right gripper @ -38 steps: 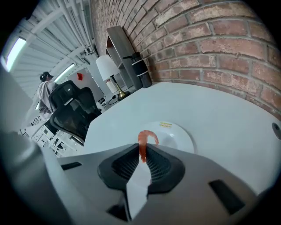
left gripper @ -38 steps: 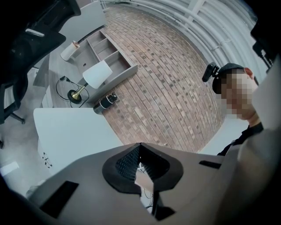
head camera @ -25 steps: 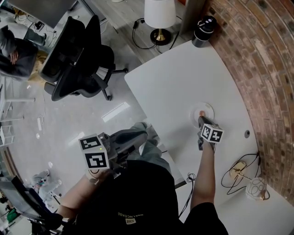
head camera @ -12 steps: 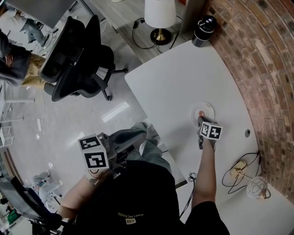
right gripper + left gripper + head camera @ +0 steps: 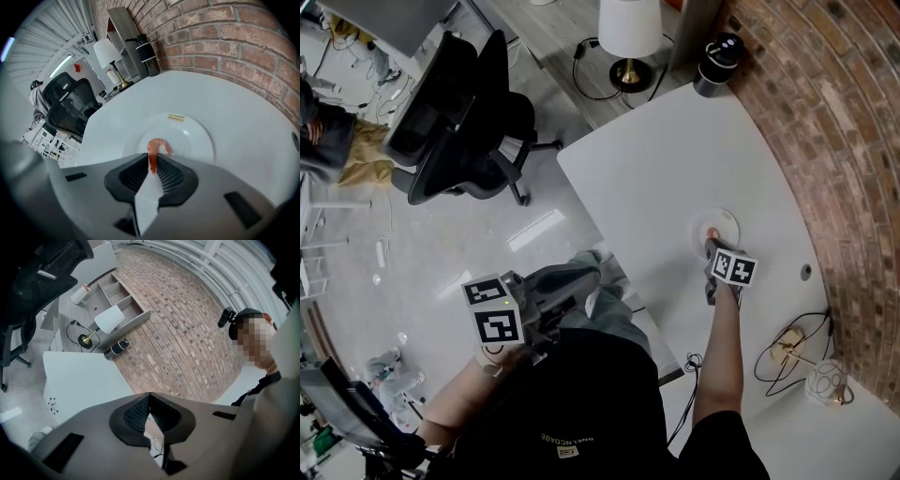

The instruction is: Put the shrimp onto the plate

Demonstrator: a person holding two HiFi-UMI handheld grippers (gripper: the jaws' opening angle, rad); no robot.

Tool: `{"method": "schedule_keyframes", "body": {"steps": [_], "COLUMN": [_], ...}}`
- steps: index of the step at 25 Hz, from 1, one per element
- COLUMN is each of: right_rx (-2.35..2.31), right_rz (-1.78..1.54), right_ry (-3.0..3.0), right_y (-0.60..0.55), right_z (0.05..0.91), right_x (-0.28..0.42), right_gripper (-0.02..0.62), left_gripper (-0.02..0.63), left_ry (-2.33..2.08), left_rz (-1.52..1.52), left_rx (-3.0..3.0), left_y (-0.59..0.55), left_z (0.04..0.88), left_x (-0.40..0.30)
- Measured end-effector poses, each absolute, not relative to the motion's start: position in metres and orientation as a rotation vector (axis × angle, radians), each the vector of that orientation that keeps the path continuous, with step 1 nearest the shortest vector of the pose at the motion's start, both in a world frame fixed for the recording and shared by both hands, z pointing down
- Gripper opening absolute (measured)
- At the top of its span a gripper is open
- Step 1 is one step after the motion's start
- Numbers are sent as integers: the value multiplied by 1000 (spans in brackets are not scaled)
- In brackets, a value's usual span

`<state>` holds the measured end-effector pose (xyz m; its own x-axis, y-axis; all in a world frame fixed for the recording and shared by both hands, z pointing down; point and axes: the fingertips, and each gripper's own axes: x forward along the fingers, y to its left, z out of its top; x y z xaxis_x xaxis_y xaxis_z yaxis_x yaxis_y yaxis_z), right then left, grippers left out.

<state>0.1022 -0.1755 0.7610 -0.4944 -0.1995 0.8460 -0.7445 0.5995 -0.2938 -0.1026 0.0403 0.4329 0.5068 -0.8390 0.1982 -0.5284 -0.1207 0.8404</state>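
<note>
A small pink shrimp (image 5: 158,146) hangs curled over the near part of a white plate (image 5: 197,140), its tail pinched between the jaws of my right gripper (image 5: 152,158). In the head view the plate (image 5: 725,222) lies on the white table (image 5: 675,159) near the brick wall, and the right gripper (image 5: 711,246) reaches over its near rim with the shrimp (image 5: 711,232) at its tip. My left gripper (image 5: 546,298) is held off the table over the person's lap. In its own view the left gripper (image 5: 150,397) has its jaws together with nothing between them.
A brick wall (image 5: 825,141) curves along the table's right side. A black cylinder (image 5: 715,61) stands at the far corner, with a floor lamp (image 5: 628,28) beyond it. Cables and a small lamp (image 5: 789,347) lie at the near right. An office chair (image 5: 459,122) stands on the floor at the left.
The right gripper stays over the plate's near rim with the shrimp still in it. The left gripper has not moved. A person at the far left has shifted.
</note>
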Motion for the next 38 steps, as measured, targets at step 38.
{"method": "schedule_keyframes", "body": {"steps": [38], "right_rx": [1410], "right_rz": [758], "right_ry": [-2573], "right_y": [-127], "right_z": [461], "right_x": [176], "right_gripper": [51], "left_gripper": [3], "left_ry": [-677], "left_rz": [-202], "left_rx": [2139], "left_y": [-54], "left_z": [394], "left_x": [-15]}}
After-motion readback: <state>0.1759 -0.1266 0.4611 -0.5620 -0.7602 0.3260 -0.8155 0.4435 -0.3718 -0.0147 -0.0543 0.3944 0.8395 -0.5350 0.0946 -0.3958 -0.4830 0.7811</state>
